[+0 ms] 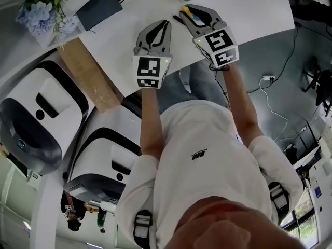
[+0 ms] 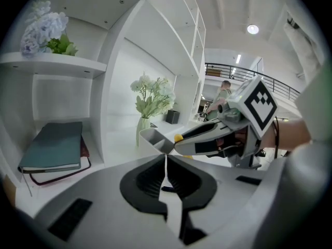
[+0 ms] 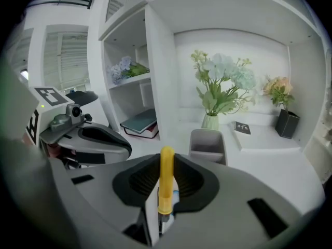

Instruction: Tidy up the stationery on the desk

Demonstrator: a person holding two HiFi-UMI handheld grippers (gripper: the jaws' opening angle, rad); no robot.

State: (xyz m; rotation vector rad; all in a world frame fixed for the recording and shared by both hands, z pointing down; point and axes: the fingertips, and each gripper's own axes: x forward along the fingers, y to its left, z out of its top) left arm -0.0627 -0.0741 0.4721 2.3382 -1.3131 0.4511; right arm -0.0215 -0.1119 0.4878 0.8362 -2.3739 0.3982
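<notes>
Your right gripper (image 3: 166,165) clamps the yellow pen (image 3: 166,183) lengthwise between its jaws, likely so you can drop it end-first into the holder (image 3: 207,145) ahead on the desk (image 3: 275,141). Your left gripper (image 2: 166,157) is closed on nothing and sits alongside.

open-plan office: white desk (image 1: 249,9), built-in shelves (image 3: 129,82) with notebooks (image 2: 54,147), vases of flowers (image 3: 220,87)

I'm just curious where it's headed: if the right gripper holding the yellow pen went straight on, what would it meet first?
Probably the grey open box, just right of dead ahead of the right gripper; depth is hard to judge.
</notes>
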